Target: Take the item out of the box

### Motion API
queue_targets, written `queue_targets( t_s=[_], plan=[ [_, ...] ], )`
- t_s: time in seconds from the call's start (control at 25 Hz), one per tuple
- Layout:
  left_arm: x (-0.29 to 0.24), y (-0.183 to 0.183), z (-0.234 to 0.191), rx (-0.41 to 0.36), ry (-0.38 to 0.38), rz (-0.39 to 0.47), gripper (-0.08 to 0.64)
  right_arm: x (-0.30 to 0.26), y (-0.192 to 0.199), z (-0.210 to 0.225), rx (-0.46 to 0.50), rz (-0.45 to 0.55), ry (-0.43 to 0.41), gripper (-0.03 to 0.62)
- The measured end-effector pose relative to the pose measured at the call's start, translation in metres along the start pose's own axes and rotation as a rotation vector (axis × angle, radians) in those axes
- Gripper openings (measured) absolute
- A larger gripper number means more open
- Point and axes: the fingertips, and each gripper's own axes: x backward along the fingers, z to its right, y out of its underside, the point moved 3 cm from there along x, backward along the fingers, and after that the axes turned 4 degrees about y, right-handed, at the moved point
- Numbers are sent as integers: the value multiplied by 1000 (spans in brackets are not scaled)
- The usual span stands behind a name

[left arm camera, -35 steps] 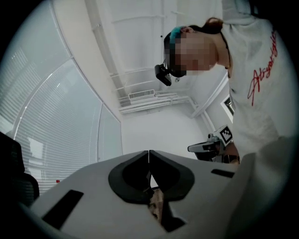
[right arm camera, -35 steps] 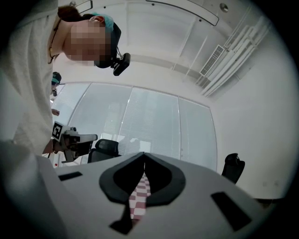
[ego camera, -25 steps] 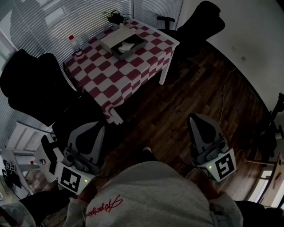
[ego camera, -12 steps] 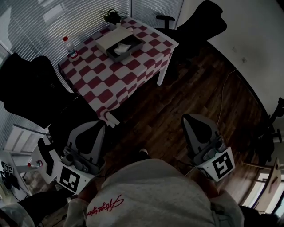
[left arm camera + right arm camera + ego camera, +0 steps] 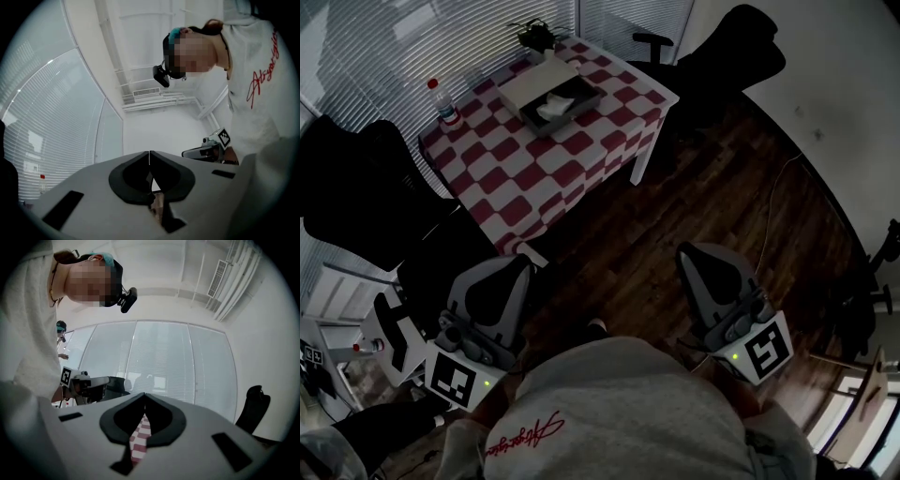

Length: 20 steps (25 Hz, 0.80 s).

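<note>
Left gripper (image 5: 508,272) and right gripper (image 5: 701,255), both pressed together, over open floor (image 5: 703,178); grey open box (image 5: 581,97) with white item (image 5: 551,107) on far table (image 5: 534,178)

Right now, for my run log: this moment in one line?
left hand-held gripper: shut, empty | right hand-held gripper: shut, empty | box: open on table, item inside

Dim head view; bright, fisheye-warped gripper views.
</note>
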Motion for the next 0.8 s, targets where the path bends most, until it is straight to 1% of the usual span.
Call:
queue_targets(
  t_s=[0.16,0.32,0.4,0.8],
  plan=[
    [-2,1,0,2,-8,-5,17,-2,2,6,-14,8,-6,11],
    [3,3,1,-26,-23,-44,17,-4,5,4,-30,14,-13,11],
    [6,4,3,-28,-18,-55,17,-5,5,1,-35,15,-18,11],
    [4,1,8,-11,20,-39,17,-6,2,-5,-33,25,-19,11]
  ],
)
